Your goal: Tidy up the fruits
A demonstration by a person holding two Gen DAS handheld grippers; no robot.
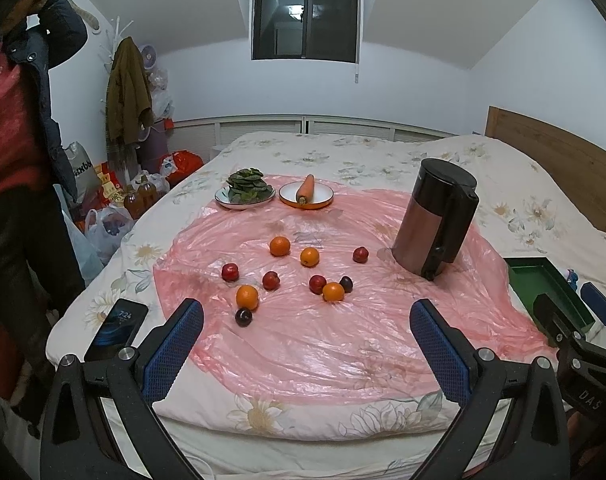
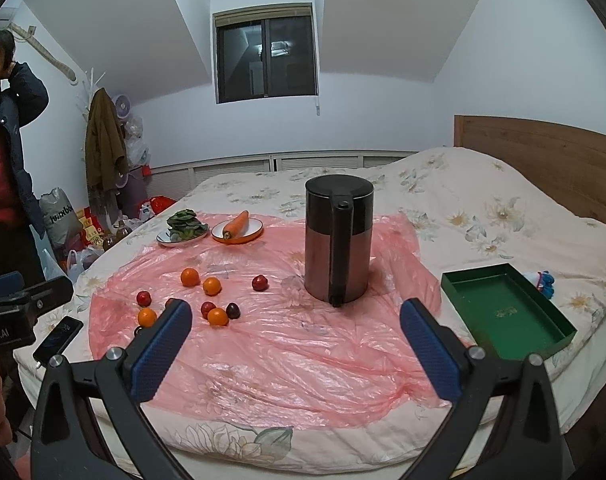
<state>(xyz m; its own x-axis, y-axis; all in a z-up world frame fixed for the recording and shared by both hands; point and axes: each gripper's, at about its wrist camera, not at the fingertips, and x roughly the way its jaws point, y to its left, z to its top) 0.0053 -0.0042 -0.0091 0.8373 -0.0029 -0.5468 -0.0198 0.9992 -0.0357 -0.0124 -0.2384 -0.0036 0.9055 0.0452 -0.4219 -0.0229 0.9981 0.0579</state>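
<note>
Several oranges (image 1: 279, 246) (image 2: 190, 277) and several dark red plums (image 1: 230, 272) (image 2: 259, 282) lie scattered on a pink plastic sheet (image 1: 323, 344) (image 2: 287, 356) spread over the bed. An empty green tray (image 1: 547, 292) (image 2: 503, 312) sits at the sheet's right edge. My left gripper (image 1: 306, 312) is open above the near part of the sheet, short of the fruit. My right gripper (image 2: 296, 314) is open too, nothing between its fingers, with the fruit to its left. The right gripper (image 1: 575, 312) also shows at the right of the left wrist view, over the tray.
A tall kettle (image 1: 439, 224) (image 2: 339, 240) stands on the sheet's right part. At the back are a plate of greens (image 1: 245, 190) (image 2: 183, 228) and a carrot on a plate (image 1: 306, 192) (image 2: 237, 228). A phone (image 1: 117, 328) (image 2: 58, 340) lies at the bed's left corner. A person (image 1: 15, 140) (image 2: 7, 152) stands left.
</note>
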